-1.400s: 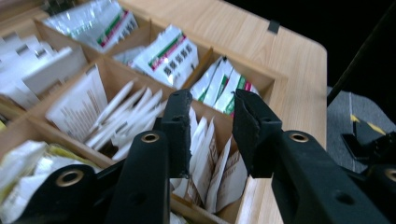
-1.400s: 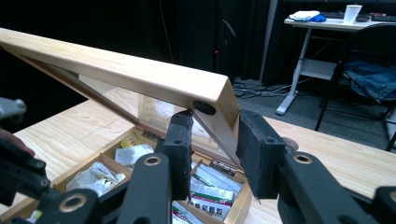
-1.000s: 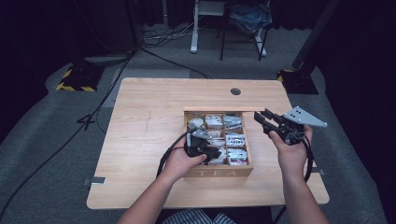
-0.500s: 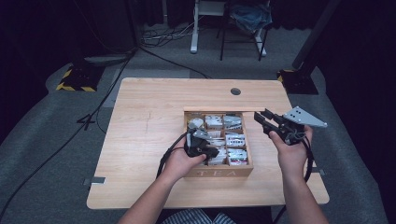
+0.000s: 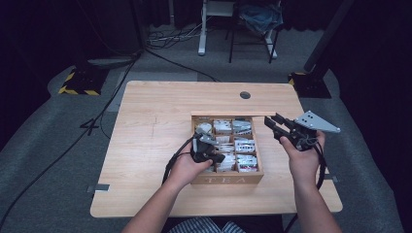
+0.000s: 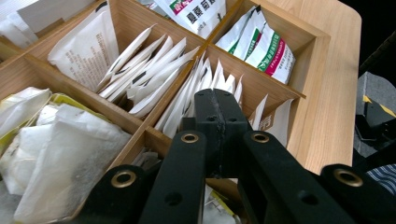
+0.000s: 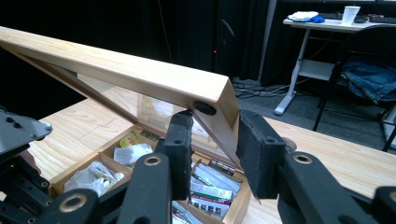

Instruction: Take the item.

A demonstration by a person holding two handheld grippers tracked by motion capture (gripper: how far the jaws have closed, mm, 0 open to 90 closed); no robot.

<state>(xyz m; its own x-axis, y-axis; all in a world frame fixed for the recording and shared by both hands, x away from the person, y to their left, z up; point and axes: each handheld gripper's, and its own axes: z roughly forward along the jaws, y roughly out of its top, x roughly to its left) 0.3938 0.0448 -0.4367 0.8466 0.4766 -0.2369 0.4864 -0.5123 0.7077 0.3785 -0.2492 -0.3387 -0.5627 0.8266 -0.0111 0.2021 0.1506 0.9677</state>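
Nothing has shifted on the bench point(image 5: 155, 121) since the earlier high view: both hands sit where they were, and the one change is that the left gripper point(image 6: 217, 100) has just been closing its jaws

Tea box point(image 5: 228, 179): towards 4 o'clock of bench centre, lid point(image 7: 140, 70) hinged up along its 12 o'clock edge

Right gripper point(image 5: 272, 124): at the box's 2 o'clock corner, jaws pinching the lid's end wall, one pad either side, propping it open

Left gripper: down in the box on its 9 o'clock side. Jaws pressed together, tips among the white sachets point(image 6: 205, 79) standing on edge in one compartment. No sachet is visible between the pads; whether a hidden edge has been nipped I cannot tell

Step in hand, as I judge it: draw one sachet out while the lid is held

Notes for doing it well:
- check the catch before lifting; if the jaws met on nothing, spread them, straddle one sachet's top edge and close again
- take a single sachet, not a neighbour with it; they are packed tight
- lift straight up, clear of the wooden dividers
- keep the right grip steady, since a slipping lid would drop onto the left gripper
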